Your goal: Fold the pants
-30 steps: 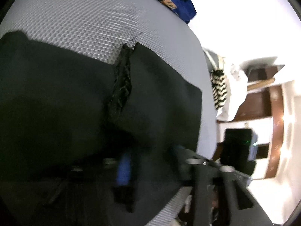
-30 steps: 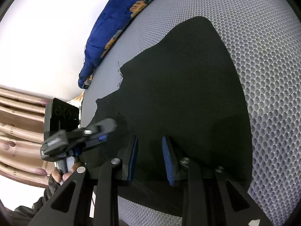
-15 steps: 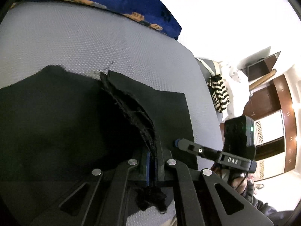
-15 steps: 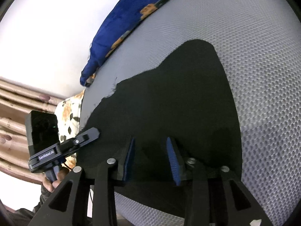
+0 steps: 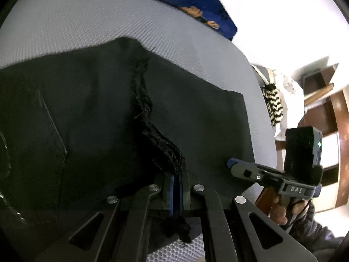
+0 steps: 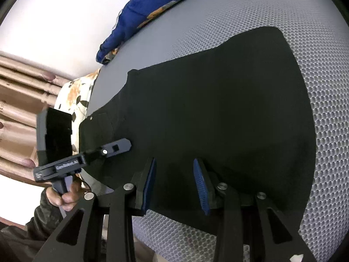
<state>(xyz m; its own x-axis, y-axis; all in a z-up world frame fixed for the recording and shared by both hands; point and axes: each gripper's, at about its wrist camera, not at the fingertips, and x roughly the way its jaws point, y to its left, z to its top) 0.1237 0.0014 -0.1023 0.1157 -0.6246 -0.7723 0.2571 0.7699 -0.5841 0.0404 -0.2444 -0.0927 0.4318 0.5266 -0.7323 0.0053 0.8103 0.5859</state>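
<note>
Black pants point(image 5: 91, 118) lie flat on a grey mesh surface point(image 5: 87, 24); they also show in the right wrist view point(image 6: 218, 100). My left gripper point(image 5: 177, 170) is shut on the frayed black hem point(image 5: 150, 118) at the pants' near edge. It shows from the side in the right wrist view point(image 6: 117, 147). My right gripper point(image 6: 174, 174) is open, its blue pads over the near edge of the pants with nothing between them. It shows in the left wrist view point(image 5: 231, 163) at the pants' right corner.
A blue patterned cloth point(image 6: 139, 15) lies along the far edge of the grey surface point(image 6: 316, 32). A floral pillow point(image 6: 74, 93) sits at the left end. Wooden furniture point(image 5: 340, 131) and a striped cloth point(image 5: 273, 102) stand beyond the right end.
My left gripper closed on the frayed hem and drew back and up, so more of the pants shows. My right gripper stayed open and the pants now lie spread wider under it.
</note>
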